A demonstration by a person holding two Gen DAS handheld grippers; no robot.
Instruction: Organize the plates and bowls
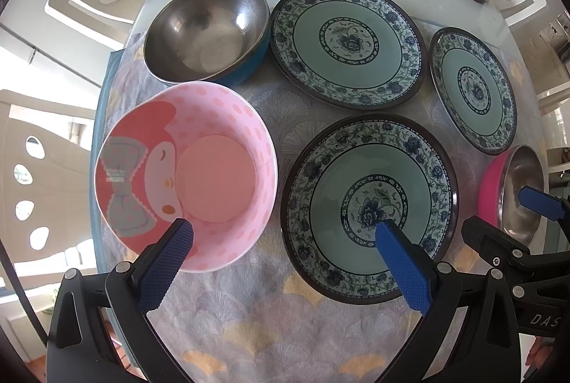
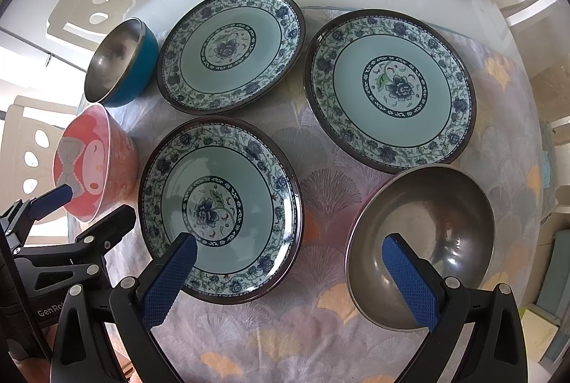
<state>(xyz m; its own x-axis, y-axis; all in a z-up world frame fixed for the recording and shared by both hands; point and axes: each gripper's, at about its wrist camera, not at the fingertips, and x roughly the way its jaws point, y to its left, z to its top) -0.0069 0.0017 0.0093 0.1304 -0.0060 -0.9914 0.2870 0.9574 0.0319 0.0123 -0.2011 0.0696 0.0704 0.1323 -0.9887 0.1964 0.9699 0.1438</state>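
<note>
Left wrist view shows the left tool wide open, between the pink cartoon plastic bowl and the nearest round green-and-blue flowered plate, holding nothing. The right tool is wide open too, likely ready to grab a dish to stack.

"GenRo" on left tool, "DAS" on right tool

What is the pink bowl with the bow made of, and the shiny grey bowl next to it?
The pink bowl looks like plastic or melamine: smooth, matte, with a printed cartoon face and dots, though glazed ceramic cannot be ruled out. The grey bowl seems to be stainless steel inside: brushed, dull-shiny, with blurry reflections. Its outside is blue, likely a coating or plastic shell.
</note>
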